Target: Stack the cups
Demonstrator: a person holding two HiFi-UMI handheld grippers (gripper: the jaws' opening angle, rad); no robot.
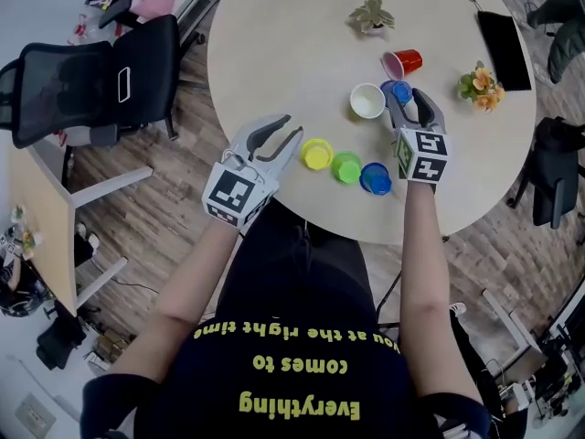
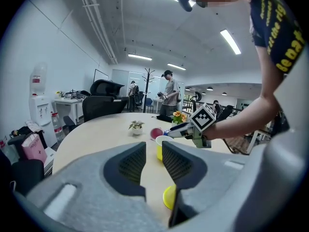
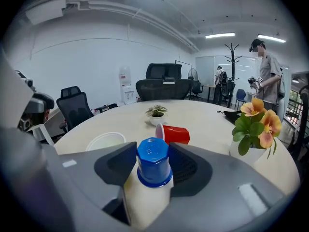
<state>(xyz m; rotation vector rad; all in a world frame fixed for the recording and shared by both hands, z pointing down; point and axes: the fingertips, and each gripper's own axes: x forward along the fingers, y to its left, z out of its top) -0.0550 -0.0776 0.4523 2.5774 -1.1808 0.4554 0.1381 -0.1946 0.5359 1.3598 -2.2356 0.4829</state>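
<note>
On the round table (image 1: 274, 44), my right gripper (image 1: 402, 91) (image 3: 152, 151) is shut on an upside-down blue cup (image 1: 400, 88) (image 3: 154, 161), pads against its sides, rim down at the tabletop. Just left of it stands an upright yellow cup with a white inside (image 1: 367, 101) (image 2: 163, 148) (image 3: 106, 140). A red cup (image 1: 403, 62) (image 3: 175, 134) lies on its side behind. Near the front edge a yellow cup (image 1: 317, 154) (image 2: 169, 197), a green cup (image 1: 346, 166) and another blue cup (image 1: 375, 178) sit in a row. My left gripper (image 1: 291, 128) (image 2: 153, 151) hovers left of that row, open a narrow gap, empty.
A small potted plant (image 1: 371, 15) stands at the far side of the table. A pot of orange flowers (image 1: 481, 85) and a flat black item (image 1: 505, 48) are at the right. A black office chair (image 1: 91, 76) stands left of the table.
</note>
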